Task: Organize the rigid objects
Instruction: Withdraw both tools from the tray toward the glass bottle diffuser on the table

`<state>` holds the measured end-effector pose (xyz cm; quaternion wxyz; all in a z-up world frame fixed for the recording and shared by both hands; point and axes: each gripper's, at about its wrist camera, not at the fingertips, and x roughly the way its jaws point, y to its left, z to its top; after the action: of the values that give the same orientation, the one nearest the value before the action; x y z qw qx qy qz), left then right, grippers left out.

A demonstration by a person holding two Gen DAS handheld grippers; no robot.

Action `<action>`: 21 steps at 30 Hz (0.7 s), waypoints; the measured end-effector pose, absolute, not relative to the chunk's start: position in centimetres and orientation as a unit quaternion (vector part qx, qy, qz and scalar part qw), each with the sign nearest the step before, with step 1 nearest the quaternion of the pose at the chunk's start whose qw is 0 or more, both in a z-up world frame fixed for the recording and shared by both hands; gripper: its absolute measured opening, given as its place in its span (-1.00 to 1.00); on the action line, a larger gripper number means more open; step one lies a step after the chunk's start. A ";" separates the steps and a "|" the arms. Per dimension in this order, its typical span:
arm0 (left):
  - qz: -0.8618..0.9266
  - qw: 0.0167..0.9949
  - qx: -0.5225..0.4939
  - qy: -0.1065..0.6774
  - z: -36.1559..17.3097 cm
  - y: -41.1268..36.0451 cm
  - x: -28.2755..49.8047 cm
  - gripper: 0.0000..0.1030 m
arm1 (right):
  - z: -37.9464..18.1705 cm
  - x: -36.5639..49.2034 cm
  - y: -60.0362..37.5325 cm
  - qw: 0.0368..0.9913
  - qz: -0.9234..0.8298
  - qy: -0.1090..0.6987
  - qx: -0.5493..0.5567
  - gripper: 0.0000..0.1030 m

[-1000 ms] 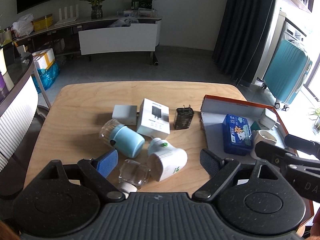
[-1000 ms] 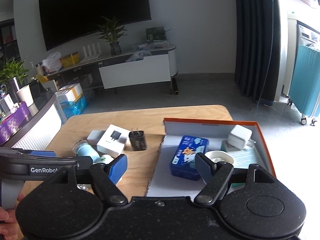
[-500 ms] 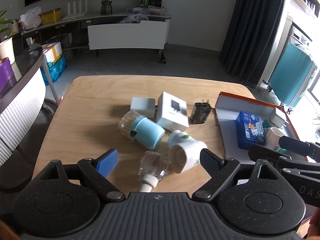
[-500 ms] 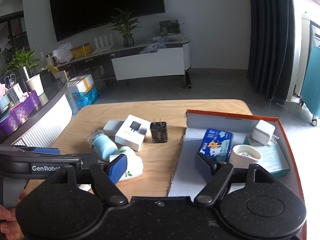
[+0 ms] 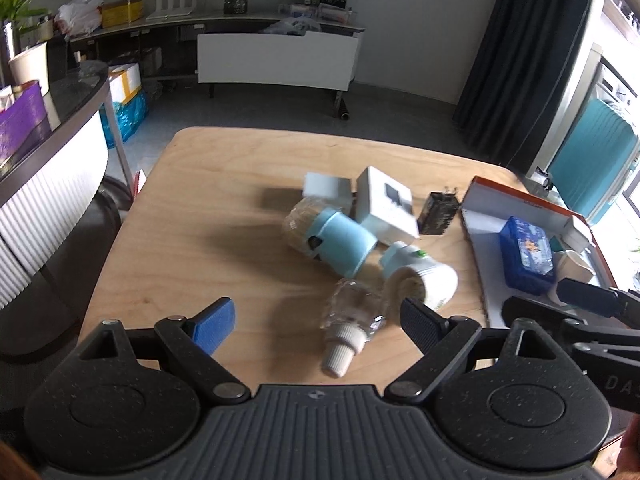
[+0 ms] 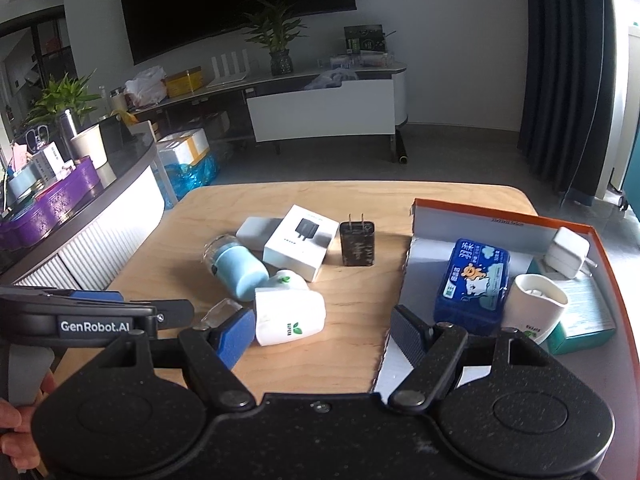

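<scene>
both grippers gape empty; left gripper [image 5: 316, 320] over clear bottle [image 5: 352, 320] near table [image 5: 192, 216] edge

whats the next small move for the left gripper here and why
Probably ease the left gripper down and forward onto the clear bottle. Its jaws stand open and empty, and the bottle lies on its side on the table just ahead between the fingers, loose outside the orange-rimmed box. It is the closest piece to pick.
</scene>
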<state>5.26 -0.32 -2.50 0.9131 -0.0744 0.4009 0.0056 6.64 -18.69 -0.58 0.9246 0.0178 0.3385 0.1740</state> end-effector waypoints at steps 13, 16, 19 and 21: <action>-0.008 0.906 -0.051 0.419 -5.0 -0.9 5.9 0.79 | -1.9 6.8 -18.9 0.920 0.173 0.352 0.023 0.71; -0.012 0.908 -0.034 0.418 -5.7 -1.5 6.4 0.78 | -2.1 6.8 -19.1 0.919 0.172 0.353 0.025 0.71; -0.018 0.906 -0.034 0.421 -6.4 -1.8 7.2 0.78 | -2.1 6.8 -19.2 0.920 0.171 0.353 0.024 0.71; -0.018 0.906 -0.030 0.423 -6.8 -2.1 7.7 0.74 | -2.2 6.9 -19.3 0.920 0.169 0.354 0.027 0.71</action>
<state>7.66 -2.12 -6.76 0.9056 -0.0299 0.4228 -0.0184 6.85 -19.32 -2.18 0.9196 0.0267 0.3538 0.1689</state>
